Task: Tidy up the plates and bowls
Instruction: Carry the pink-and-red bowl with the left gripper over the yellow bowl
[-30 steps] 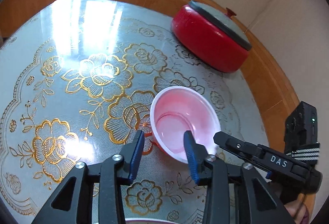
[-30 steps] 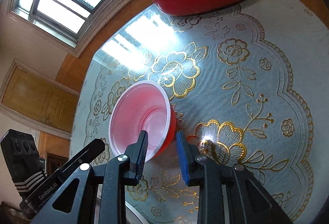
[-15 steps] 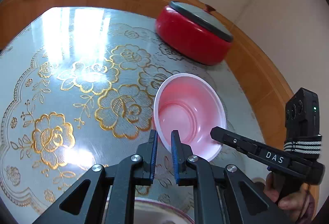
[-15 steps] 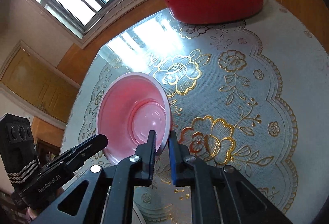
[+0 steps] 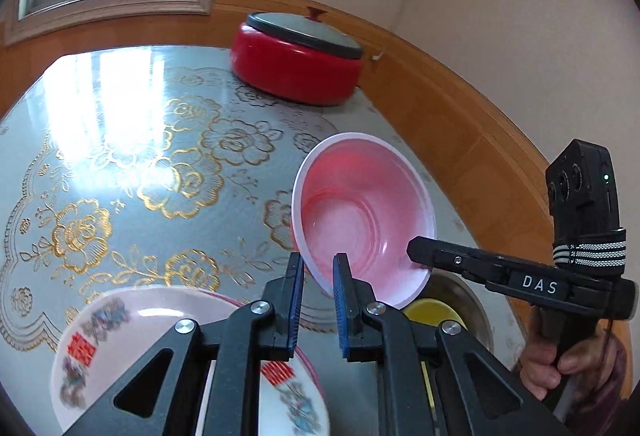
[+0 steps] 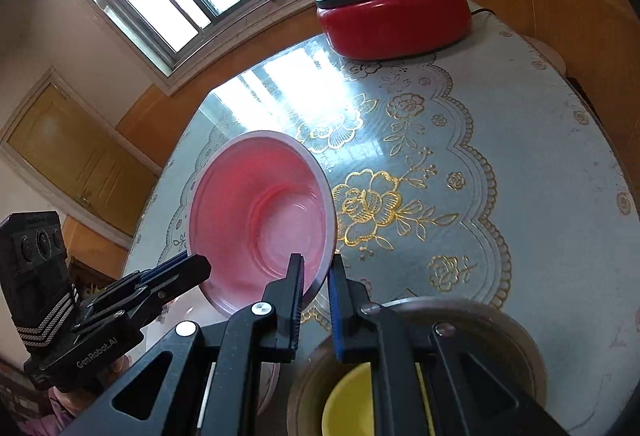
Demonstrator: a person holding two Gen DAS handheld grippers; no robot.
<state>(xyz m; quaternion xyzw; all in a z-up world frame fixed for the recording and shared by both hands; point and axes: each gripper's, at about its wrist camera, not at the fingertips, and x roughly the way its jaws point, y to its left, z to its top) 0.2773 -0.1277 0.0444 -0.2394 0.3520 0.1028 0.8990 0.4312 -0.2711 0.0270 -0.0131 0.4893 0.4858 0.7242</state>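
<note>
A pink plastic bowl [image 5: 360, 212] hangs tilted above the table, gripped at opposite sides of its rim. My left gripper [image 5: 319, 268] is shut on the near left rim; it also shows in the right wrist view as the left gripper [image 6: 192, 268]. My right gripper [image 6: 316, 268] is shut on the right rim of the pink bowl [image 6: 260, 212]; the left wrist view shows the right gripper [image 5: 418, 250] at the bowl's far edge. Below lie a white flowered plate [image 5: 120, 336] and a metal bowl [image 6: 480, 316] holding a yellow bowl [image 6: 352, 396].
A red lidded pot [image 5: 298, 64] stands at the table's far side, near the wooden wall panel. The round table [image 6: 500, 140] carries a gold-flowered cover. The yellow bowl [image 5: 432, 310] sits inside the metal bowl [image 5: 468, 300], just under the right gripper. A hand [image 5: 548, 368] holds that gripper's handle.
Both grippers closed on the pink bowl's rim, lifted it off the table and brought it nearer. The flowered plate and the metal bowl with the yellow bowl came into view below.
</note>
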